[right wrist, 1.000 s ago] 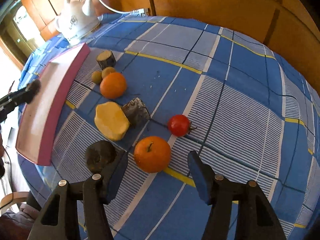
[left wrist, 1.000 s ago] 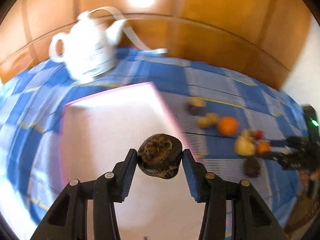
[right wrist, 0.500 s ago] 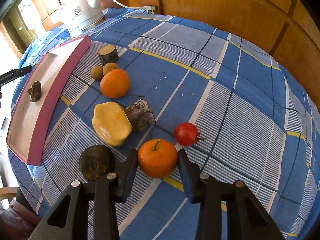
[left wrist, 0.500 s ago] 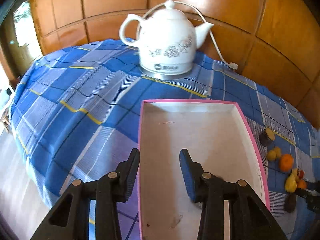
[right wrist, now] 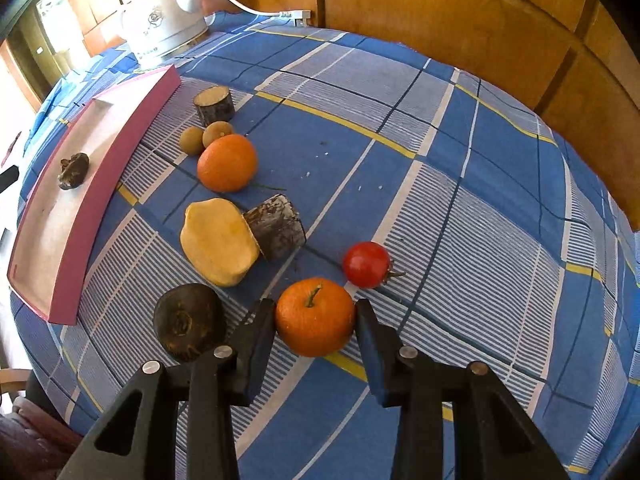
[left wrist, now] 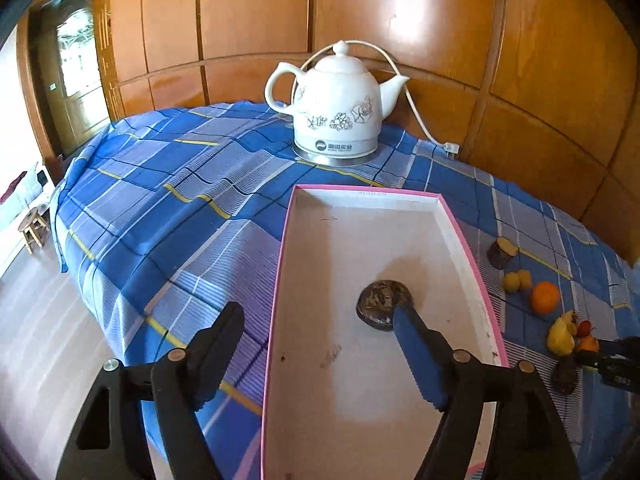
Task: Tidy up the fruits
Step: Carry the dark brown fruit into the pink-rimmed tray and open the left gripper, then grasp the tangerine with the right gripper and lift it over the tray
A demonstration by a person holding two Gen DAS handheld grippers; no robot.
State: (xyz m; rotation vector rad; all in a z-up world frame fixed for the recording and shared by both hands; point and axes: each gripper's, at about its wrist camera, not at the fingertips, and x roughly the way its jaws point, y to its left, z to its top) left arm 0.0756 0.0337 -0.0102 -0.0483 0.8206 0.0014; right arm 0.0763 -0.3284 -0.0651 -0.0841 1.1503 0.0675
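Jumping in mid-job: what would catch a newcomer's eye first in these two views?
The near orange, pinched between the right gripper pads at the front of the blue checked cloth. Next, the pink-rimmed tray with one dark fruit lying in it, just beyond the left gripper, whose jaws have just been opening and hold nothing. Behind the tray stands a white kettle.

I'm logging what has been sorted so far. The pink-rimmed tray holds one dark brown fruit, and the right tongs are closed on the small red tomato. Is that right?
Not quite. The right wrist view shows the right tongs closed on the stemmed orange tangerine, not the small red tomato, which lies free on the cloth beyond it. The pink-rimmed tray does hold one dark brown fruit.
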